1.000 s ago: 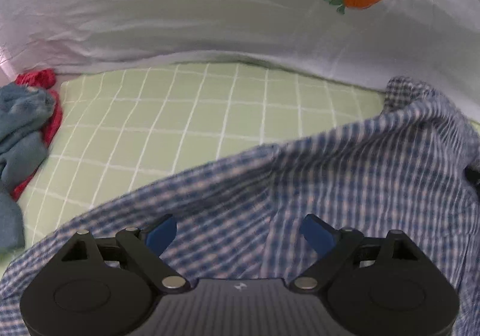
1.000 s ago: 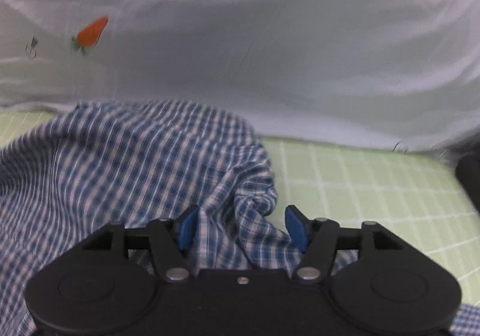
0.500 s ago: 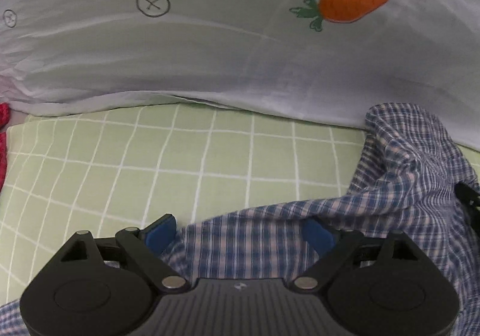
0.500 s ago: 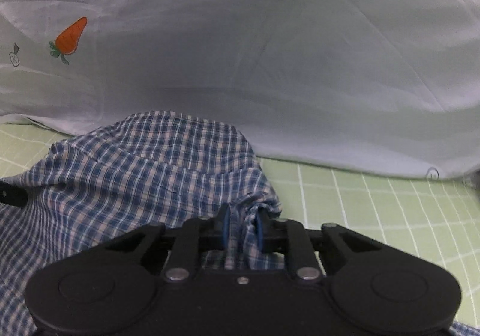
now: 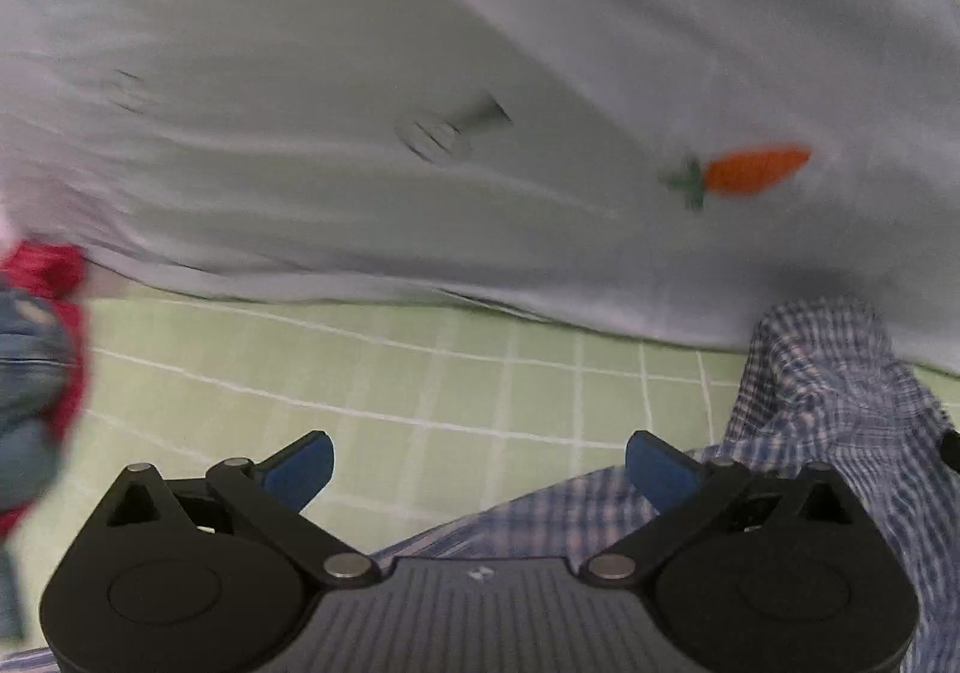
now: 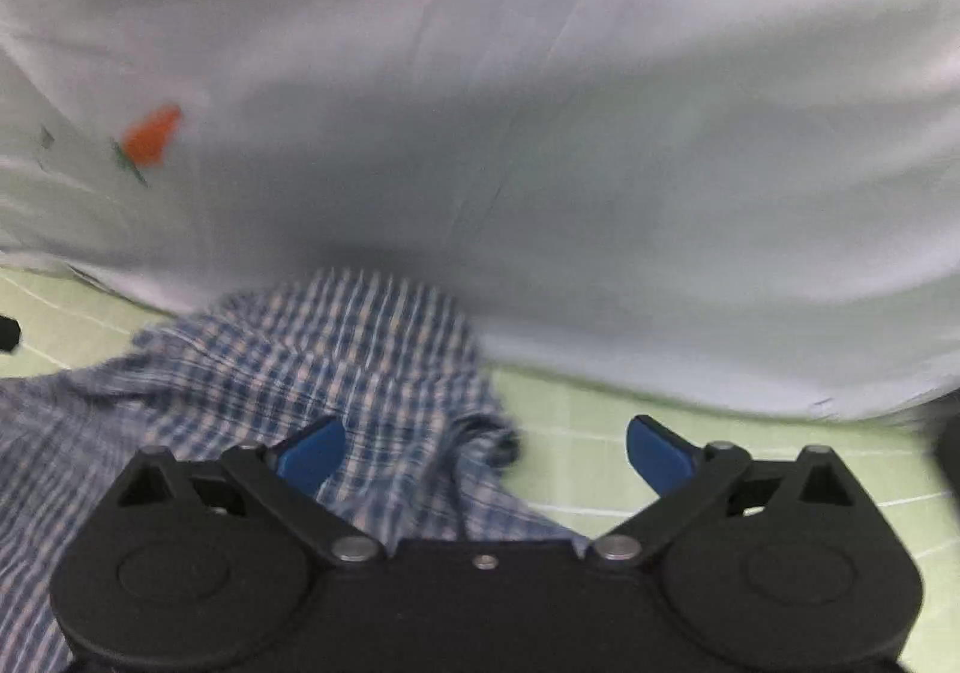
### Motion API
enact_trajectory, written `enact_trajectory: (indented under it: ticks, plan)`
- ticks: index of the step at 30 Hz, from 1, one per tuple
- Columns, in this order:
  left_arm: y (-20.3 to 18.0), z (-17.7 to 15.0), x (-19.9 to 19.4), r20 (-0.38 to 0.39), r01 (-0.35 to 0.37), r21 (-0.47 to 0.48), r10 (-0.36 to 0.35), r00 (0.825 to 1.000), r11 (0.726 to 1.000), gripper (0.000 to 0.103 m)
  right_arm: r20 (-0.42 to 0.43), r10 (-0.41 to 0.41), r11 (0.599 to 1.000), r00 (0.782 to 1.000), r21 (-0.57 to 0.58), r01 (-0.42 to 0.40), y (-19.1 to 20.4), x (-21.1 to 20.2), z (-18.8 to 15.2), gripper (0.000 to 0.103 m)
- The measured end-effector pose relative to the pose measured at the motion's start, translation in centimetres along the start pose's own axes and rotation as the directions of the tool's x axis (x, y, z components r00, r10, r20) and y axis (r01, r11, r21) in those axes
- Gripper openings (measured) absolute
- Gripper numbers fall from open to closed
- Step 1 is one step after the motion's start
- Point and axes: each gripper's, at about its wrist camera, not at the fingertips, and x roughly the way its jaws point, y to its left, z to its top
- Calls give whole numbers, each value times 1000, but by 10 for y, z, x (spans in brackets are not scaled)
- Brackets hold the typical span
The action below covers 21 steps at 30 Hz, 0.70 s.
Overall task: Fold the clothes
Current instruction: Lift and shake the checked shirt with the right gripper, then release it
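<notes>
A big white sheet [image 5: 480, 42] is seen filling the top of both views. An orange carrot [image 5: 753, 170] is printed on it, and a small grey round mark [image 5: 435, 135] is printed to the left of the carrot. Both pictures are a bit blurry.

Under the sheet, a light green cloth with white squares [image 5: 390, 367] is spread flat.

The blue checked shirt [image 6: 336, 355] is lying on the green cloth, bunched up in a heap against the edge of the white sheet. In the left wrist view it is seen at the lower right.

At the left edge of the left wrist view, a red cloth [image 5: 45, 265] and a blue cloth [image 5: 30, 367] are piled together. What they are cannot be told.

The left gripper [image 5: 477, 466] is opened very wide, and its jaws have just been opening. Nothing is pinched; only green cloth and the shirt's edge are seen between the blue pads [image 5: 300, 466].

The right gripper [image 6: 486, 454] is also spread wide, its jaws having just been opening. The shirt lies loose under it and is not squeezed.
</notes>
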Motion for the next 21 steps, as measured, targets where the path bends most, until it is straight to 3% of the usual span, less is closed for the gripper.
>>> enact_trajectory:
  ticks: [4,8,13,16,18,21]
  plan:
    - [23,-42,-62,-25,1,35,-1,1000,999,102,-12,-12,998,1000,58,13,-15,-74,-27,102]
    - [34,-115,-117,-112,-19,107,31,993,994,102,-106,-36,994,994,104,47,-25,-132,-82,102]
    - [45,-197,-165,-229,1,69,15,973,998,102,-220,-85,982,972,148,120,-36,-195,-154,102]
    - [42,-227,-181,-273,17,63,1,962,998,102,-264,-80,970,961,202,136,-47,-229,-191,101]
    - [38,-238,-189,-282,21,72,0,960,997,102,-282,-51,964,958,237,121,-52,-247,-208,95]
    - [30,-247,-204,-270,17,86,7,963,996,102,-295,17,958,955,279,69,-57,-266,-224,78]
